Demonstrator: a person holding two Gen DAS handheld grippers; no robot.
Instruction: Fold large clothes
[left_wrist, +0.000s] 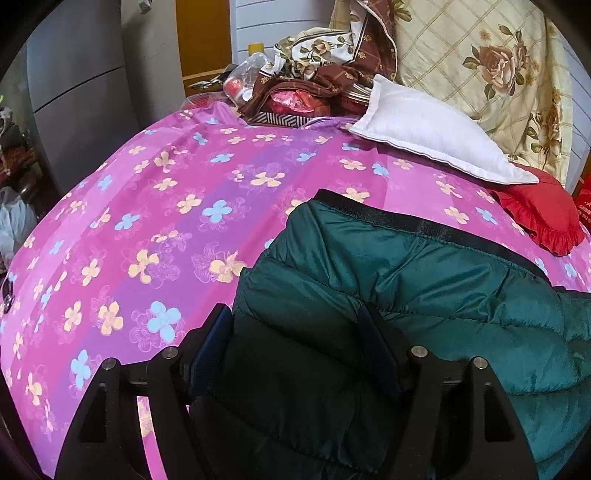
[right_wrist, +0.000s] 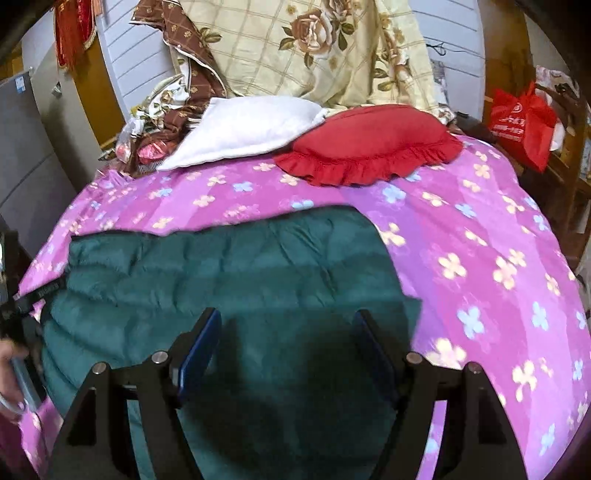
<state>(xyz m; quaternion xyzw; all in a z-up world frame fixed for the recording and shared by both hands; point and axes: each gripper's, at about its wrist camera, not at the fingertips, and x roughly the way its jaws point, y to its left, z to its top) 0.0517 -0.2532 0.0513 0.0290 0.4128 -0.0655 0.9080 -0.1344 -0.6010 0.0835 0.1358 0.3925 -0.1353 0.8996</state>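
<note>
Left wrist view: green quilted jacket (left_wrist: 424, 288) lies on the pink flowered bedspread (left_wrist: 147, 221), landmark for all places below.
Jacket, position: spread over the near part of the bedspread, its black-trimmed edge (left_wrist: 424, 229) on the side towards the pillows.
Jacket, shape: puffy, several layers seem stacked in the left view; flatter and roughly rectangular in the right wrist view (right_wrist: 229, 266).
Left gripper (left_wrist: 295, 325): fingers spread apart, a dark fold of the jacket bulging up between them; pads do not look pressed onto the cloth, so released rather than clenched.
Right gripper (right_wrist: 286, 332): jaws parted, hovering over the jacket's near portion; nothing pinched.
Hedge: right view is motion-blurred, so whether its fingertips touch the fabric cannot be told.
Progress (judgement): at least one fold appears made, since the jacket reads as a compact block with no sleeve spread out on the bedspread; both sleeves are out of sight, possibly tucked in.
Left to do (judgement): probably one more fold in half, then squaring the edges; puffy filling will tend to spring open.
White pillow (left_wrist: 436, 136): at the far end of the bedspread, beyond the jacket.
Red frilled cushion (right_wrist: 369, 144): just beside the white pillow, also on the far end of the bedspread.
Rose-print quilt (left_wrist: 480, 66): heaped behind the pillows, past the bedspread's far edge.
Red bag (right_wrist: 521, 122): off the bedspread, beyond its far right corner.
</note>
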